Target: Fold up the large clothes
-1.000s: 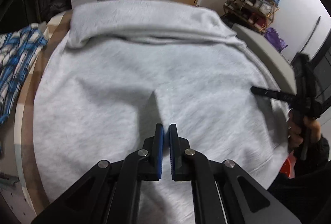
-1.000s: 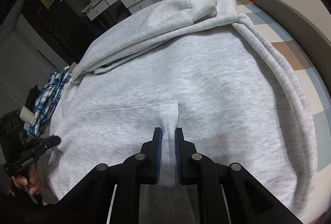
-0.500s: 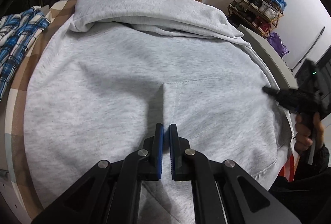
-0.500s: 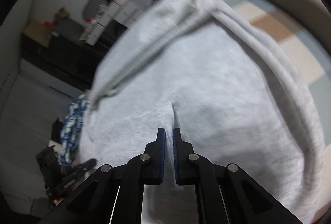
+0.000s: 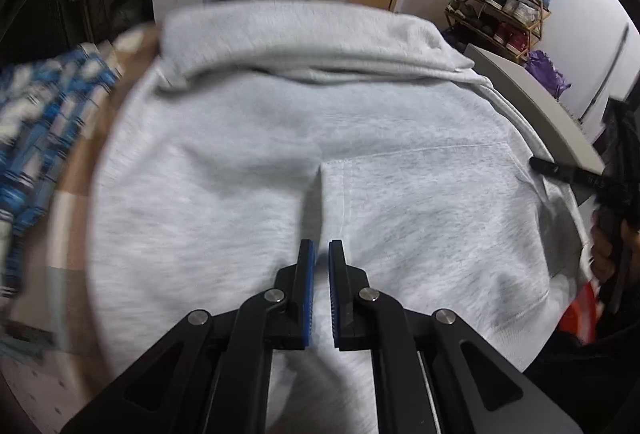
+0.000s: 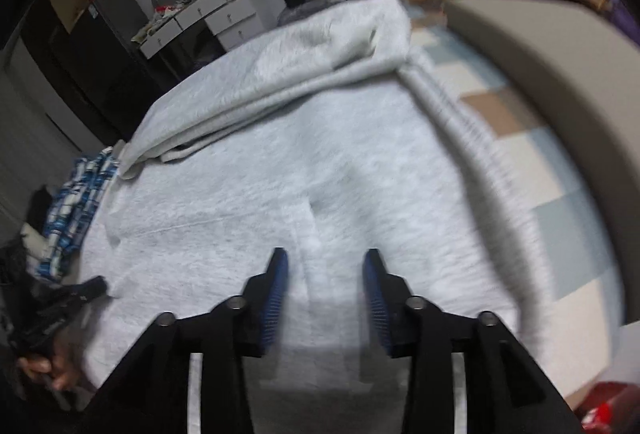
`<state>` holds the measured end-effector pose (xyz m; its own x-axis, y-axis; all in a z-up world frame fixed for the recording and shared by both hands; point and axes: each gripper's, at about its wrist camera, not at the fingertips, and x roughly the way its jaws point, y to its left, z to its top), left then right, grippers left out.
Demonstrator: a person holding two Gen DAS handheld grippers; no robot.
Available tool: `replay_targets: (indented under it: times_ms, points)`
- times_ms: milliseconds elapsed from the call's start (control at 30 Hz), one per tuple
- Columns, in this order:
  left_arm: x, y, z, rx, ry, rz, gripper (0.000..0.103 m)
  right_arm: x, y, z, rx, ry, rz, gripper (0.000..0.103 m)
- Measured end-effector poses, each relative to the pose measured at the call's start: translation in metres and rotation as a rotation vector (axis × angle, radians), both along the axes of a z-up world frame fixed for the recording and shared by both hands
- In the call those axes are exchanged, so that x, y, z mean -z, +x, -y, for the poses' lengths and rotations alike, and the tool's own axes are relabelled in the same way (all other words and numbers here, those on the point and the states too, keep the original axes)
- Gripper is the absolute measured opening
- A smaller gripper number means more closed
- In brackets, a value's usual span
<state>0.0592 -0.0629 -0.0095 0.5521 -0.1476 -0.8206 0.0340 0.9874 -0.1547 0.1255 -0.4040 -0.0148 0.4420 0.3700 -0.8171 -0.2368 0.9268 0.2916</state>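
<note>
A large light grey hoodie [image 5: 256,137] lies spread on the checked bed cover, its far part folded over in a thick roll; it also shows in the right wrist view [image 6: 280,169]. A pouch pocket seam [image 5: 400,153] runs across it. My left gripper [image 5: 322,246] is nearly closed with a narrow gap, and grey cloth passes between its pads. My right gripper [image 6: 325,258] is open above the near hem, holding nothing. Each gripper shows at the edge of the other's view: the right [image 5: 560,169], the left [image 6: 80,290].
A blue and white checked shirt [image 5: 36,121] lies left of the hoodie, also seen in the right wrist view [image 6: 76,209]. A grey padded bed edge [image 6: 560,81] runs along the right. White drawers [image 6: 208,13], cabinets and a shoe rack [image 5: 500,5] stand beyond the bed.
My right gripper has opened and let go of the hoodie fabric it pinched. Both views have drawn back and up a little over the hoodie; the left gripper's gap has widened slightly.
</note>
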Motion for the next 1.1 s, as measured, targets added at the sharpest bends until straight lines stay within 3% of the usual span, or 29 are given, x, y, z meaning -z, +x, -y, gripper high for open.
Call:
replay_targets:
  times_ms: [100, 167, 200, 267, 400, 500, 567, 700, 767, 867, 967, 1100]
  points:
    - [-0.013, -0.006, -0.009, -0.028, 0.041, 0.059, 0.010, -0.015, -0.002, -0.003, 0.009, -0.090, 0.069, 0.056]
    - [-0.019, 0.003, -0.015, -0.062, 0.024, 0.089, 0.051, -0.020, 0.003, -0.013, -0.008, -0.122, 0.088, 0.059]
    - [-0.022, 0.012, -0.015, -0.084, 0.024, 0.104, 0.057, -0.020, 0.008, -0.019, -0.023, -0.129, 0.092, 0.061]
    - [-0.026, 0.036, -0.010, -0.082, 0.021, 0.145, 0.059, -0.018, 0.020, -0.039, -0.064, -0.136, 0.090, 0.062]
    - [-0.013, 0.090, 0.010, -0.040, 0.056, 0.112, 0.059, -0.003, 0.044, -0.081, -0.135, -0.128, 0.074, 0.062]
    - [0.018, 0.119, 0.018, -0.028, 0.149, 0.010, 0.059, 0.015, 0.058, -0.101, -0.165, -0.184, 0.043, 0.062]
    - [0.036, 0.121, 0.010, -0.035, 0.144, -0.065, 0.059, 0.027, 0.060, -0.103, -0.190, -0.250, 0.009, 0.062]
    - [0.035, 0.094, -0.018, -0.075, 0.073, -0.074, 0.060, 0.028, 0.051, -0.075, -0.140, -0.320, 0.027, 0.062]
    - [0.028, 0.076, -0.031, -0.104, 0.028, -0.066, 0.060, 0.021, 0.042, -0.048, -0.098, -0.290, 0.020, 0.062]
    - [0.023, 0.041, -0.042, -0.147, 0.028, -0.045, 0.060, 0.005, 0.023, -0.012, -0.036, -0.292, 0.021, 0.065]
    - [0.011, -0.005, -0.061, -0.209, -0.036, 0.024, 0.060, -0.012, -0.007, 0.031, 0.036, -0.194, 0.033, 0.067]
    - [-0.004, -0.048, -0.085, -0.331, -0.021, 0.081, 0.060, -0.025, -0.050, 0.086, 0.147, -0.065, 0.022, 0.071]
